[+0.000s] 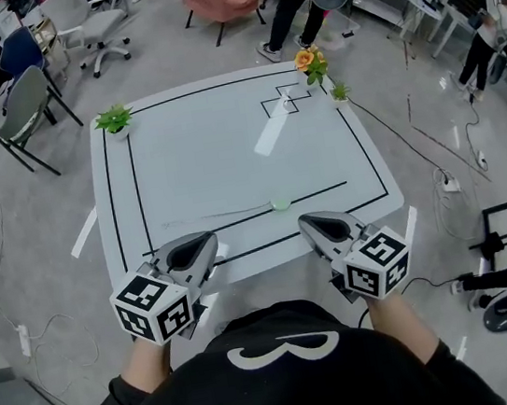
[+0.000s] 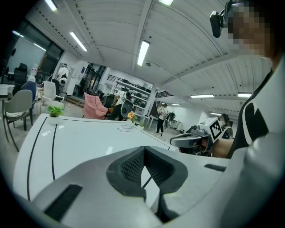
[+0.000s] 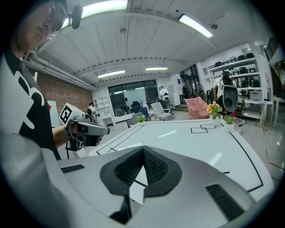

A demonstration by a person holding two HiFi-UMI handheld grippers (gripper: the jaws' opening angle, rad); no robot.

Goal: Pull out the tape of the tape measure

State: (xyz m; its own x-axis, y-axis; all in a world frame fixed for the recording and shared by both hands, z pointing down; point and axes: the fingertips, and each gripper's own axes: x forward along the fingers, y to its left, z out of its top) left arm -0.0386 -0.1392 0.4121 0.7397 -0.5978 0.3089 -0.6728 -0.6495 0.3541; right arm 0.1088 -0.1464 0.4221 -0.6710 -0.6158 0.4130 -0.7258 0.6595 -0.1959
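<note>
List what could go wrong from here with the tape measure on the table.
1. The left gripper and right gripper are both shut and empty. Reaching in like that would likely push the small tape measure across the smooth table rather than grip it.
2. A faint strip, apparently its tape, lies flat, stretched to the left. A jaw could miss it, or it might retract.

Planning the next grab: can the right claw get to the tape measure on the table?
Probably yes: nothing on the table stands between the right claw and the tape measure, though its jaws are shut and must open.
</note>
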